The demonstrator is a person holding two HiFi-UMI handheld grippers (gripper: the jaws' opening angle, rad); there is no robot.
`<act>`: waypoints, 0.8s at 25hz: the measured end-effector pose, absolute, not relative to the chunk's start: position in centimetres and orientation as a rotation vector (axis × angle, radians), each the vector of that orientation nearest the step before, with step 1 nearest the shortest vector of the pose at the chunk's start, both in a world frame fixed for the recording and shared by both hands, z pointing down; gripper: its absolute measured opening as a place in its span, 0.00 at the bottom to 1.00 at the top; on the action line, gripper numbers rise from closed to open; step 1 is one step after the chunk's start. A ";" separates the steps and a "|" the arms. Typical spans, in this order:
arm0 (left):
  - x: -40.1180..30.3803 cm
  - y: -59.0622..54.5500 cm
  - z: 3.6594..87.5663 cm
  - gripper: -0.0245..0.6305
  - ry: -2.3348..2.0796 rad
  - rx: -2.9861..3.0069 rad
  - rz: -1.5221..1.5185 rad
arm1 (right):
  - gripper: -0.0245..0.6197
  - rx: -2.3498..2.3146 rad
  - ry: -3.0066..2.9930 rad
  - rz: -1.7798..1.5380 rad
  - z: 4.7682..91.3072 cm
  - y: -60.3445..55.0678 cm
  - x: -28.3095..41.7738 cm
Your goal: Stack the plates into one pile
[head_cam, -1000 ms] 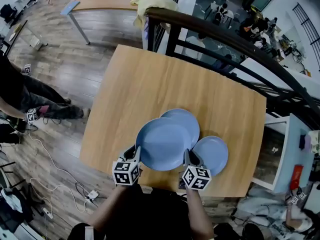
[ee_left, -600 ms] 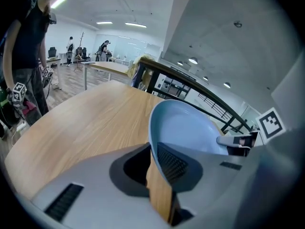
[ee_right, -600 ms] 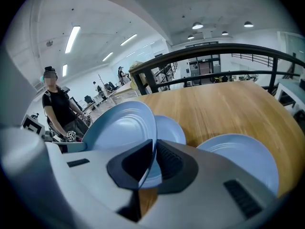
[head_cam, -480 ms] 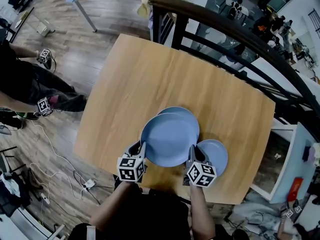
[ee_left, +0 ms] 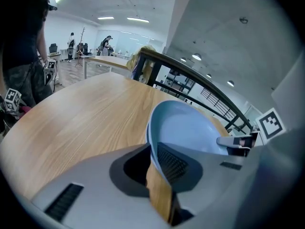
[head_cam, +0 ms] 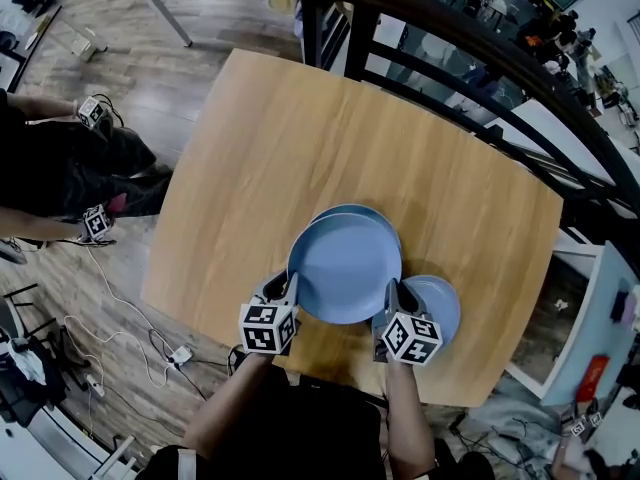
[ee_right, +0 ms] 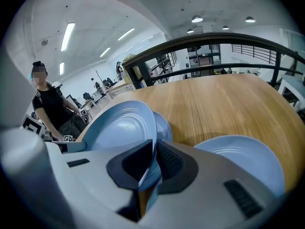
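Lower centre of the head view: large blue plate (head_cam: 345, 266) clamped at its left rim by left tool (head_cam: 283, 293) and at its right rim by right tool (head_cam: 392, 303), covering most of a second plate (head_cam: 352, 209) on the wooden desk (head_cam: 250, 168); smaller plate (head_cam: 443, 306) just to the right.

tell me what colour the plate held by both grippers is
Plain light blue, no pattern. The plate shows best in the head view.

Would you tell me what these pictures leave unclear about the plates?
- Head view: bottom plate lies mostly hidden under the held plate; whether they touch is unclear.
- Head view: small plate, left edge covered by the right gripper.
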State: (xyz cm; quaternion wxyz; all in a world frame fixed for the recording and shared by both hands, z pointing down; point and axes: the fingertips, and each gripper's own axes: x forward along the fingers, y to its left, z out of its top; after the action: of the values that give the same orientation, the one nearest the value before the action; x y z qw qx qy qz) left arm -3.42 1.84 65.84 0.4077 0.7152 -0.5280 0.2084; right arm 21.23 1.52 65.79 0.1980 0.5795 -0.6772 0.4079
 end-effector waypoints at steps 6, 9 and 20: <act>-3.1 1.6 66.8 0.12 -1.329 1.779 0.529 | 0.11 1.598 -1.880 1.157 66.7 1.1 21.5; -3.1 1.7 67.2 0.12 -1.328 1.766 0.532 | 0.11 1.581 -1.876 1.155 66.9 1.0 21.5; -2.4 1.6 68.4 0.13 -1.297 1.745 0.565 | 0.11 1.525 -1.827 1.167 68.1 0.5 22.0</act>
State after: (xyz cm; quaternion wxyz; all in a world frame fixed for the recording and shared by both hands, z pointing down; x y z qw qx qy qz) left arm -2.42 1.56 68.37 0.4330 0.7002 -0.5204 0.2267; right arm 22.03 0.48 68.14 0.2432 0.5580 -0.6685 0.4273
